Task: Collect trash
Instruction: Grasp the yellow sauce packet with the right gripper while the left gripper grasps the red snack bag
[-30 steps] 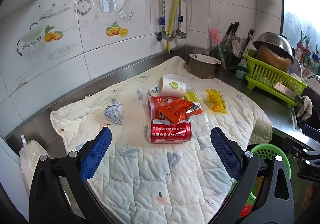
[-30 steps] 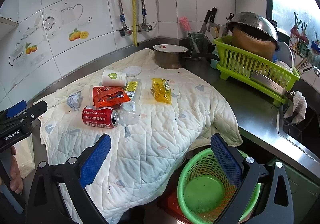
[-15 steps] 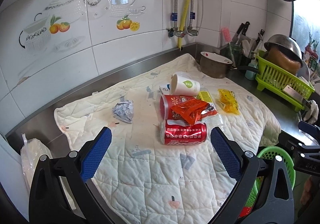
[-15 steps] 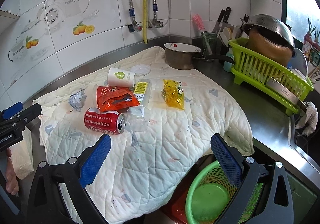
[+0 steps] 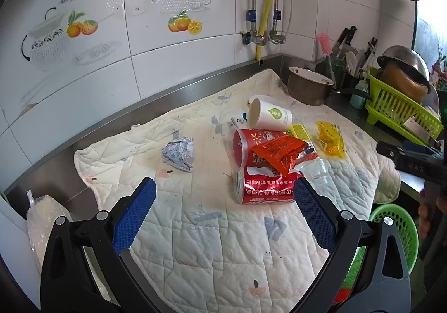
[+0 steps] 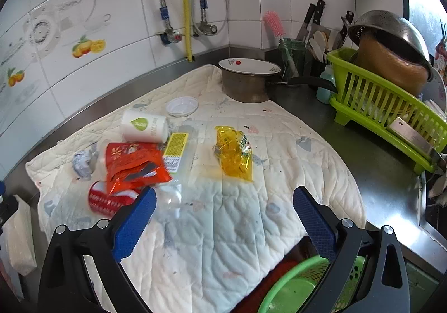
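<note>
Hovering apart, both tongs (image 5: 225, 211) (image 6: 225, 215) face a red can (image 5: 265, 190) whose white lettering is unreadable

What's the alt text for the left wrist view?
The open left gripper hovers over a white quilted mat on a steel kitchen counter, pointing at a pile of trash: a crushed red can, orange wrapper, paper cup and crumpled paper. A green basket sits below the mat's right edge.

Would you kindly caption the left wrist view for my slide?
Open left gripper nears a red can among trash on the quilted mat.
</note>
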Motion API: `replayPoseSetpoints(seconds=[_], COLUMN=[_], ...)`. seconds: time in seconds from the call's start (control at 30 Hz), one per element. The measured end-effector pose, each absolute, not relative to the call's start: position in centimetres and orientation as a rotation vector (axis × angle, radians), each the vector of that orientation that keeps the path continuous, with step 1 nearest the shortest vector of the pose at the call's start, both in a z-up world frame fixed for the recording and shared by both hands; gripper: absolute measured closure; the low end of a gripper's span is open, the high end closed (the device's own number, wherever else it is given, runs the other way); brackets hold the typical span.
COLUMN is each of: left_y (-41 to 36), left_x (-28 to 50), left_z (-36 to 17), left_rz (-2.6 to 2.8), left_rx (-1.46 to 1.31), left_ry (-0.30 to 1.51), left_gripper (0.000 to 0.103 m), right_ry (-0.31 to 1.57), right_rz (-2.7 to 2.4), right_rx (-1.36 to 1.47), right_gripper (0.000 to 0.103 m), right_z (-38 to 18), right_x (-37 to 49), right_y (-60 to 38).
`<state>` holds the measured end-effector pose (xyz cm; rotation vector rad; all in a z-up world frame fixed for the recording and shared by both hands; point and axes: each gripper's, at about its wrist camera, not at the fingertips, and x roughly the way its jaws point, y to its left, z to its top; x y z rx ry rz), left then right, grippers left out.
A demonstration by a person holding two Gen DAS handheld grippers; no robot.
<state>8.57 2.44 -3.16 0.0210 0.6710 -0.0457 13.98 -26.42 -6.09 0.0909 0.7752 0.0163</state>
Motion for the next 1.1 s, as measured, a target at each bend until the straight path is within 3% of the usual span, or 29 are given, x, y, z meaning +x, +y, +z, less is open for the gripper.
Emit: replayPoseSetpoints(seconds=[0.53,1.0,1.1], left_y=[0.9,-3.7,-4.1], left_x=[13.3,18.8,19.8], left_z=[-6.1,-11.0,-12.0], left_rz=[-0.143,-0.358,-0.363], left_rx=[0.011,0.020,0.013], left_ry=[0.746,0.850,0.874], left_gripper=[0.009,0.023,0.032], right_ry=[0.896,0.974,0.976], right_rz=[0.052,0.037,0.031], right_rx=[0.056,0.075,0.079], right_gripper=[0.028,0.050,0.053], right_z=[-12.8,-16.9,-17.2], right_x=[25.9,30.7,31.0], right_y=[-27.4,-27.9,-28.0])
